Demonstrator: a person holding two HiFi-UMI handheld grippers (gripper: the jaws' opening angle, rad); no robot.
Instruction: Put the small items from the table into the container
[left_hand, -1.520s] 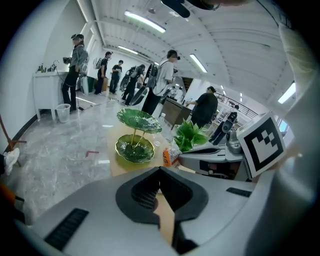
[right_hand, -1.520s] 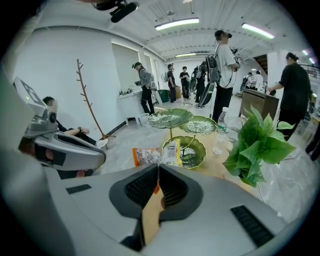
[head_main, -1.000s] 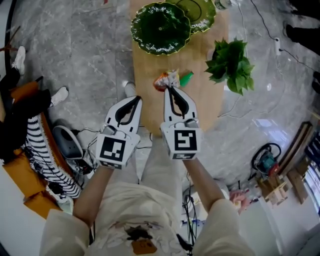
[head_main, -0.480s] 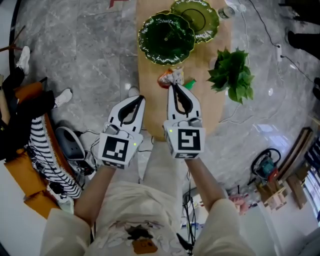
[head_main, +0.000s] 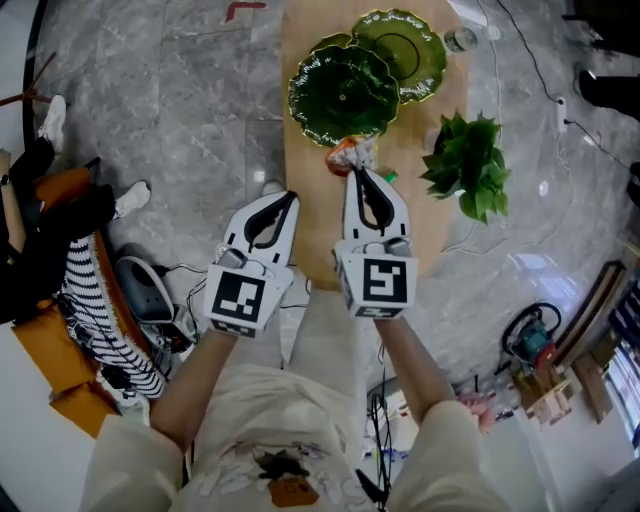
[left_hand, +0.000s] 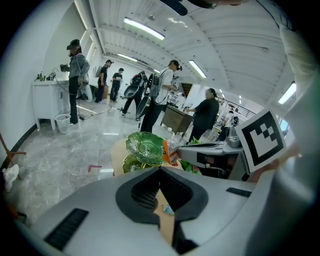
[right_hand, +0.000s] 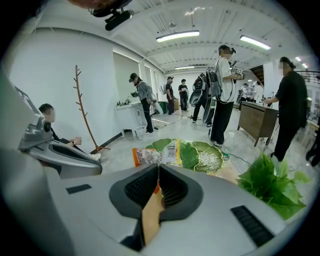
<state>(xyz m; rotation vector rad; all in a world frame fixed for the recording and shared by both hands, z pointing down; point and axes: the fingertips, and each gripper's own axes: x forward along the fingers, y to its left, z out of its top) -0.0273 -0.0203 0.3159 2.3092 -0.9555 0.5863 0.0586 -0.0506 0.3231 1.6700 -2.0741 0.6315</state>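
My right gripper (head_main: 357, 170) is shut on the edge of an orange and silver snack packet (head_main: 349, 154), which hangs at the near rim of the big dark green leaf-shaped dish (head_main: 343, 90). In the right gripper view the packet (right_hand: 155, 154) sticks out past the shut tips, in front of the green dishes (right_hand: 202, 156). My left gripper (head_main: 290, 196) is shut with nothing in it, just off the table's left edge and level with the right one. A small green item (head_main: 389, 177) lies on the wooden table (head_main: 420, 215) beside the right gripper.
A second, lighter green dish (head_main: 403, 42) lies behind the first. A leafy plant (head_main: 468, 163) stands at the table's right edge, with a clear bottle (head_main: 460, 39) beyond it. Cables, bags and tools lie on the marble floor. Several people stand far off.
Both grippers have moved forward along the table toward the green dishes. The packet went with the right gripper and now sits at the big dish's rim. The green item stayed on the table.
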